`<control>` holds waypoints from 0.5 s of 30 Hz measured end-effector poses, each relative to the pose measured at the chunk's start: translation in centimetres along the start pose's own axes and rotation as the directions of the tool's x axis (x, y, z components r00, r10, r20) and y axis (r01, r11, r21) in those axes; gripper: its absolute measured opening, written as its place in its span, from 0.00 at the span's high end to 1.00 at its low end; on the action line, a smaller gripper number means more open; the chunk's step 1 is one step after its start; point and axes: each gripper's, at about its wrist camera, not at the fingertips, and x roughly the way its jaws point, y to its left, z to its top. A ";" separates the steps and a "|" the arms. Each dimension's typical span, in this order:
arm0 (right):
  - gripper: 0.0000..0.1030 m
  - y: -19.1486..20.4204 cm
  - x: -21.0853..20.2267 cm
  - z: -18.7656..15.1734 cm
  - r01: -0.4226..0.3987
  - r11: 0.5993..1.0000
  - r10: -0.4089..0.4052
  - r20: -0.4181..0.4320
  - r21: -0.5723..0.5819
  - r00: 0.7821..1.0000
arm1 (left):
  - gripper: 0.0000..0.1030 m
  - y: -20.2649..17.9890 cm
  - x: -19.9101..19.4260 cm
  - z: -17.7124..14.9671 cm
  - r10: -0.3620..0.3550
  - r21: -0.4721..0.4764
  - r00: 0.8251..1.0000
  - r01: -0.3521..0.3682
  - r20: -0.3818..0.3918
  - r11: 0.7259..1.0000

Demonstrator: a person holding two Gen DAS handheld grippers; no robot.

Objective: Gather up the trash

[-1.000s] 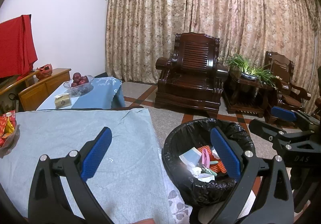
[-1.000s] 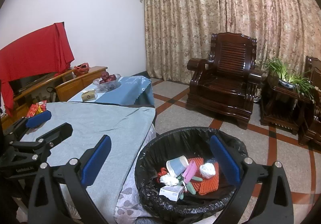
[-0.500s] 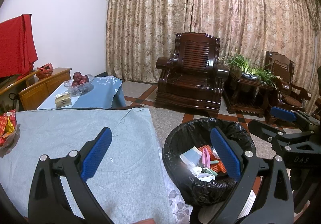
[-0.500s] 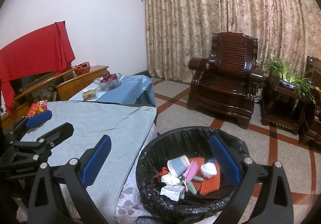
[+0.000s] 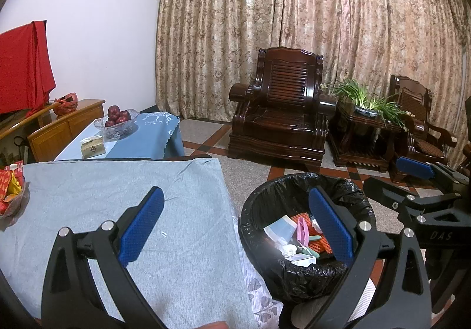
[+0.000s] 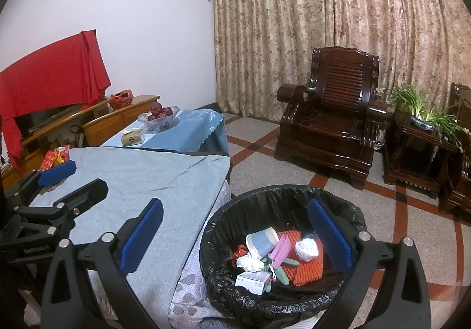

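A black-lined trash bin (image 6: 223,226) stands on the floor beside the table; it also shows in the left wrist view (image 5: 256,211). Inside lie a paper cup (image 6: 260,242), an orange foam net (image 6: 306,267), a crumpled tissue (image 6: 306,249), a pink wrapper (image 6: 279,249) and a small white box (image 6: 253,282). My left gripper (image 5: 235,226) is open and empty, over the table's right edge. My right gripper (image 6: 235,234) is open and empty, above the bin's near left side. The table's grey cloth (image 5: 103,211) shows only tiny white specks.
A red snack bag (image 5: 11,184) sits at the table's far left. Behind is a low table with a fruit bowl (image 5: 119,120) and a tissue box (image 5: 92,146). A dark wooden armchair (image 5: 282,120) and a plant stand (image 5: 365,131) stand by the curtain.
Both views have shifted only slightly; the grippers stay open and empty and the trash in the bin has not moved.
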 end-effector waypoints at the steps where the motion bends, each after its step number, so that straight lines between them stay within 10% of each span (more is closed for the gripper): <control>1: 0.06 0.0 0.0 0.0 0.000 1.000 0.000 0.000 0.000 1.000 | 0.07 0.0 0.0 0.0 0.001 -0.001 1.000 -0.001 0.000 1.000; 15: 0.06 0.0 0.1 -0.1 -0.003 1.000 0.003 -0.005 -0.002 1.000 | 0.07 0.1 0.0 0.1 0.001 -0.002 1.000 -0.001 0.002 1.000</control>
